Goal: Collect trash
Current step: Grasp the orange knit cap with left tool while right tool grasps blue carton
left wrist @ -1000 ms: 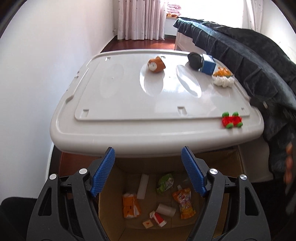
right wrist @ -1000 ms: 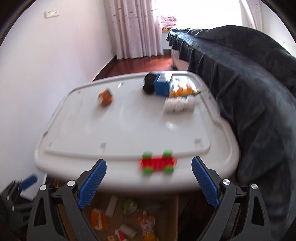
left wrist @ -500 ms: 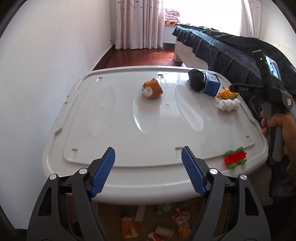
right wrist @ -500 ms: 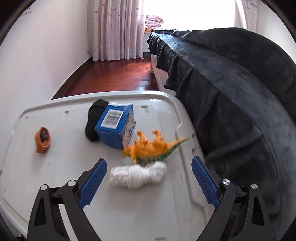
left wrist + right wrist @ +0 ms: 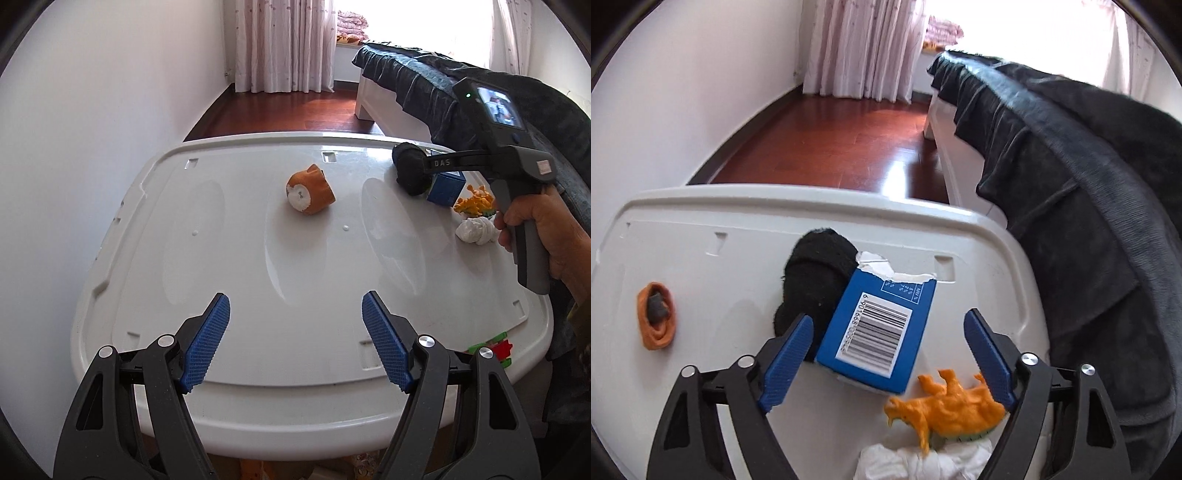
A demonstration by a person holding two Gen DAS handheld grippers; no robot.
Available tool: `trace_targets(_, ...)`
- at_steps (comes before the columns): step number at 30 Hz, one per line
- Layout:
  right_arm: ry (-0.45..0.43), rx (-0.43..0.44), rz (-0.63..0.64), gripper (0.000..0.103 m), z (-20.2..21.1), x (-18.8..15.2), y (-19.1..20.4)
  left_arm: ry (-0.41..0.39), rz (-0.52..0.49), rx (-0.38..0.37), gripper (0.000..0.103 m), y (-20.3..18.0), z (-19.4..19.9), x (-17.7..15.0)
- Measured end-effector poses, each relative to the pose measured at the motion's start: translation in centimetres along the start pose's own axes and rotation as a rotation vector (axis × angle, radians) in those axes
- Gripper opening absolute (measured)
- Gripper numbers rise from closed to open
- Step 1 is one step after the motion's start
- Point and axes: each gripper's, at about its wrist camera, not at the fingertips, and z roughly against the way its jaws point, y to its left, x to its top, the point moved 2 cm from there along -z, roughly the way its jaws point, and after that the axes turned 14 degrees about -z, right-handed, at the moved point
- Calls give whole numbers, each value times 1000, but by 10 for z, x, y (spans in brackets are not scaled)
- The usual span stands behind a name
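A torn blue carton (image 5: 882, 332) with a barcode lies on the white lid (image 5: 701, 258), right in front of my open right gripper (image 5: 888, 334), between its fingers. A crumpled white tissue (image 5: 923, 461) lies below it and also shows in the left wrist view (image 5: 476, 230). My left gripper (image 5: 295, 314) is open and empty over the lid's (image 5: 258, 277) near part. The blue carton (image 5: 445, 186) shows partly behind the right gripper's body in that view.
A rolled black sock (image 5: 812, 273), an orange rolled sock (image 5: 310, 190), an orange toy dinosaur (image 5: 945, 406) and a red-green toy (image 5: 495, 349) lie on the lid. A dark-covered bed (image 5: 1089, 184) runs along the right. A white wall stands on the left.
Both grippers have risen from the cardboard box of trash below the lid and moved forward. The right gripper has closed in on the blue carton. Both stay open.
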Motion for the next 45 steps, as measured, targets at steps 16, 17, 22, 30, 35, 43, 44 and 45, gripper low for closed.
trace_targets(16,-97,149,-34,56,60,-9,-17,13,53,23,72,24,-35,21)
trace_targets(17,-115,164,-24,56,72,-9,-18,6,53,17,72,27,-42,28)
trace_targets(22,-207,201,32,56,116,-16,-22,9,54,-56,72,33,-78,60)
trace_targets(30,-261,257,64,56,139,-20,-16,50,72,-70,72,25,-131,96)
trace_targets(35,-255,261,85,56,133,-25,-12,72,83,-30,72,22,-156,102)
trace_targets(43,-249,258,111,56,132,-33,-4,47,90,5,31,21,-155,95)
trace_targets(44,-251,257,114,56,133,-34,-3,45,95,21,30,23,-151,92)
trace_targets(45,-253,256,115,56,133,-34,-2,43,99,31,30,25,-147,89)
